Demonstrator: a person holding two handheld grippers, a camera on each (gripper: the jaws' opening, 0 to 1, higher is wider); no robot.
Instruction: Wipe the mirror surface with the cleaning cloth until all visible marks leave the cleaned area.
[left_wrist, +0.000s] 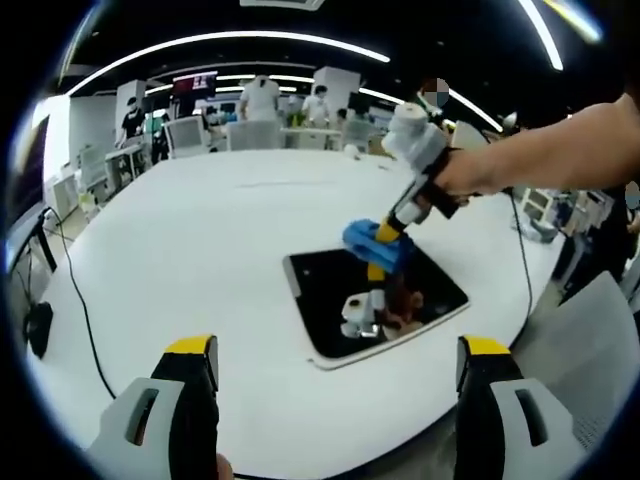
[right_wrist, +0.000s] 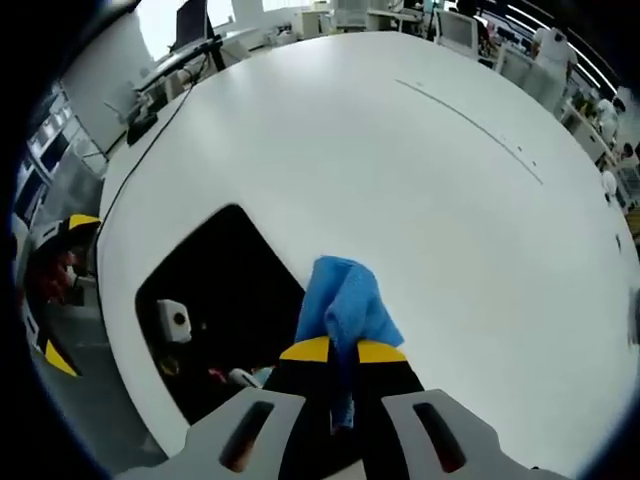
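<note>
The right gripper (right_wrist: 342, 352) pinches the blue cleaning cloth (right_wrist: 345, 300) between its fingers, pressing it on the mirror's (left_wrist: 375, 300) far edge. The left gripper (left_wrist: 338, 375) hovers near the white worktop (left_wrist: 200, 240), fingers spread.

White table (left_wrist: 200, 250), black cable (left_wrist: 80, 300), background desks with people (left_wrist: 260, 100).

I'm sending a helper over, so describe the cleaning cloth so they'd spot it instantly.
On the big white table lies a dark, glossy rectangular mirror. At its far edge, the right gripper pinches the cleaning cloth: crumpled and bright blue, the one soft blue thing on the tabletop.
</note>
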